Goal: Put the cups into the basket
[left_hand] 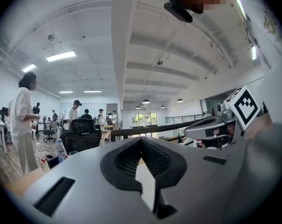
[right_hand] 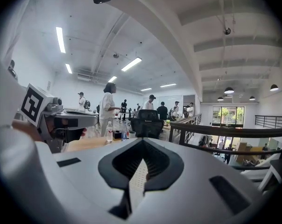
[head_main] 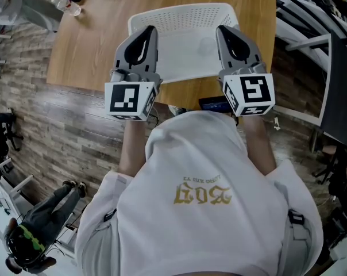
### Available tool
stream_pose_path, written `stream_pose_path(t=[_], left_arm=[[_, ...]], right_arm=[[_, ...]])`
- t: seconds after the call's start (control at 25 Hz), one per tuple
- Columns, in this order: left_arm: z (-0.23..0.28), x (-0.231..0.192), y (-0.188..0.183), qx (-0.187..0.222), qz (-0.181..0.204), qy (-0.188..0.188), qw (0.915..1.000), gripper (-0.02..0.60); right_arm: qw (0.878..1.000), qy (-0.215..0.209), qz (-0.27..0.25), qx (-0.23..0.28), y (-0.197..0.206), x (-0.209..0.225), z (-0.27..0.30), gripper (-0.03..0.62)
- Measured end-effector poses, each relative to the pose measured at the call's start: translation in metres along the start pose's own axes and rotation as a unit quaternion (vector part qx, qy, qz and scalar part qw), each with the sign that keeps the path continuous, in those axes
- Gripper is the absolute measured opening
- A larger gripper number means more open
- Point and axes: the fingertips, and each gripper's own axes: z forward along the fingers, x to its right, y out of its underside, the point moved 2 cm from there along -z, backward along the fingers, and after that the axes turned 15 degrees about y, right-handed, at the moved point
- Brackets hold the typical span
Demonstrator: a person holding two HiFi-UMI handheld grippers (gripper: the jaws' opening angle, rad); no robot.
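Head view first: where's the basket?
— White basket (head_main: 185, 22) sits on the bench (head_main: 87, 45), left gripper (head_main: 149, 32) and right gripper (head_main: 222, 32) above its near corners.
— Left gripper view?
— Jaws pressed together, nothing held.
— Right gripper view?
— Tips meeting too, empty.

White perforated basket (head_main: 188, 17), upright on wooden table (head_main: 87, 45)

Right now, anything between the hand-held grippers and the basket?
Nothing visible. The left hand-held gripper and right hand-held gripper hang over the near edge of the white basket, jaws together and empty. No cup shows near it; the small items by the far left corner of the table are too small to tell.
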Motion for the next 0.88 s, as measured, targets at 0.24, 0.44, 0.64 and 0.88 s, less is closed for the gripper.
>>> stream_pose_path(t=[0.24, 0.44, 0.64, 0.88], left_arm=[[-0.006, -0.013, 0.004, -0.007, 0.003, -0.015, 0.9999, 0.008], [-0.006, -0.015, 0.011, -0.01, -0.004, -0.013, 0.9999, 0.006], [-0.004, -0.015, 0.013, -0.009, -0.008, -0.008, 0.9999, 0.008], [0.002, -0.014, 0.013, -0.002, -0.016, 0.007, 0.9998, 0.008]], right_arm=[[1.0, 0.003, 0.0, -0.004, 0.003, 0.002, 0.001, 0.009], [1.0, 0.003, 0.004, -0.012, 0.008, 0.001, 0.002, 0.009], [1.0, 0.006, 0.003, -0.01, 0.008, 0.001, 0.005, 0.009], [1.0, 0.01, 0.005, -0.014, 0.008, 0.004, 0.01, 0.009]])
